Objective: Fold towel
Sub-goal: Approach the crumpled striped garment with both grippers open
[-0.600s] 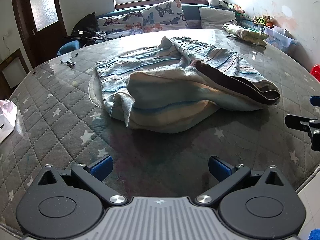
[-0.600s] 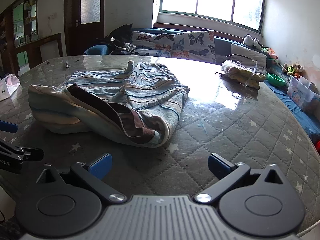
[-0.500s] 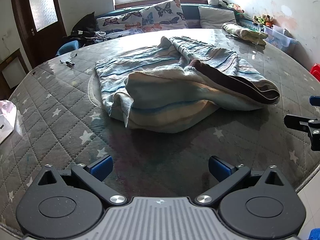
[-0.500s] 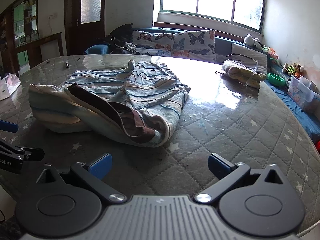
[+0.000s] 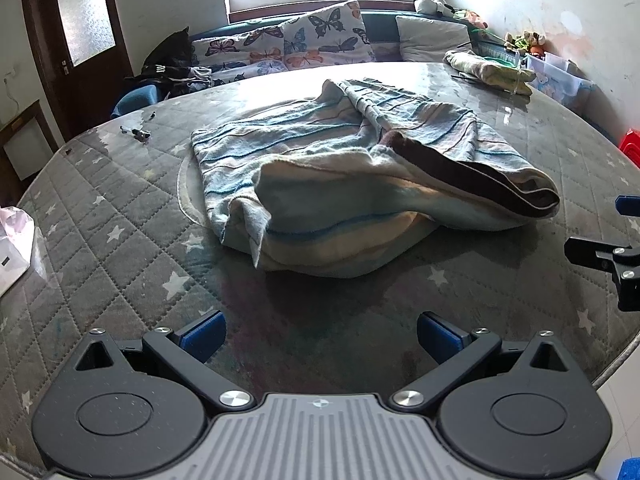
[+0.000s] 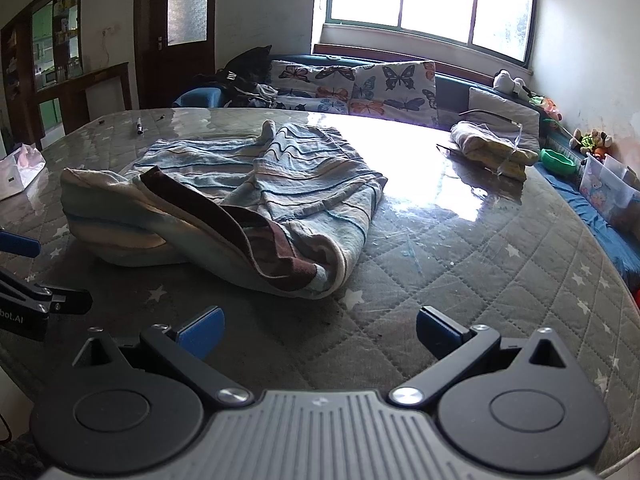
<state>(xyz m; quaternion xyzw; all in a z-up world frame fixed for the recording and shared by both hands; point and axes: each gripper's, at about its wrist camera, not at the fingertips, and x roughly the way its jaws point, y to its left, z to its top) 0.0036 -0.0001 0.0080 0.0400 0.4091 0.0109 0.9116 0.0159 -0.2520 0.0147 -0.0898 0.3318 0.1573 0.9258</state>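
A crumpled pale blue striped towel point(image 5: 352, 184) with a dark brown border lies bunched in the middle of the round table point(image 5: 120, 240). It also shows in the right wrist view as the towel point(image 6: 240, 200), its brown edge turned up toward me. My left gripper point(image 5: 320, 334) hovers open over the near table edge, short of the towel, holding nothing. My right gripper point(image 6: 318, 330) is open too, near the towel's brown corner but apart from it. Each view catches the other gripper at its side edge.
A second folded cloth point(image 6: 492, 150) lies at the table's far right. A marker point(image 5: 136, 133) rests at the far left, a white bag point(image 6: 20, 168) at the left edge. A sofa with butterfly cushions point(image 5: 304, 44) stands behind the table.
Both grippers have crept slightly nearer the towel. The towel itself has not moved, and both stay open.
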